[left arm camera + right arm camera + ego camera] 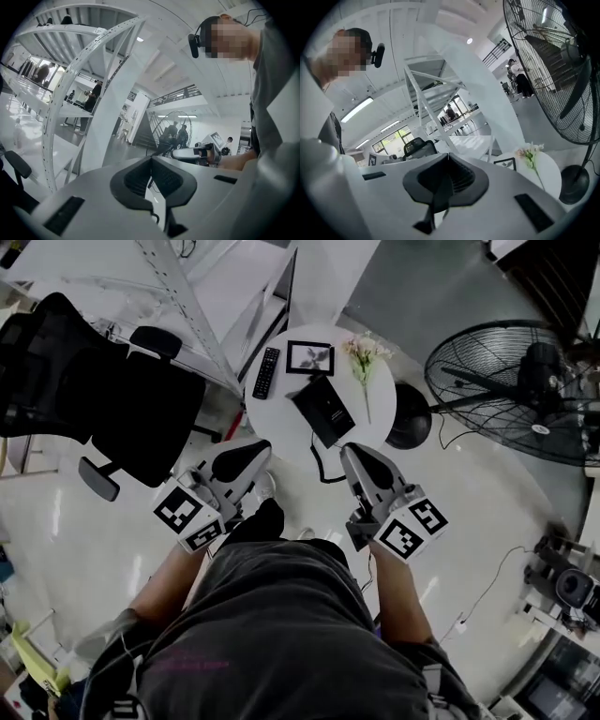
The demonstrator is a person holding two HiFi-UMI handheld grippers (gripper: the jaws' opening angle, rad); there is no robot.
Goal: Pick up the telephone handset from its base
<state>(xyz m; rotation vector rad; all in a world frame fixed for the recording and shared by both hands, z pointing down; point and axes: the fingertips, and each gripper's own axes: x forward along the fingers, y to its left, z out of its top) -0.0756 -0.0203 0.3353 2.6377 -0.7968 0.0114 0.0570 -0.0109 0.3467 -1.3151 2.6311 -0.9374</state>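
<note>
Held the left claw point(251, 454) with jaws pressed together on nothing, just short of the near edge of the round white bench point(272, 413). Held the right claw point(354, 457) likewise, jaws together and empty, beside the left one and equally short of the bench. Found the telephone point(323, 409) lying black near the middle of the bench, ahead of both claws and apart from each, its cord point(314, 454) trailing off the near edge. Could not separate handset from base in the head view, and saw the telephone in neither gripper view. Judged the step to be the reach toward the bench, with the handset not yet touched. Judged that the next move called for parting one claw's jaws, bringing them down astride the handset's narrow width, closing them, then lifting straight up with slack left in the cord. Counted, from left to right: one black office chair point(94, 390), two claws, one remote control point(266, 372), one framed picture point(309, 357), one telephone, one sprig of pale flowers point(364, 357) and one standing fan point(511, 390), with one bench under the small things.
</note>
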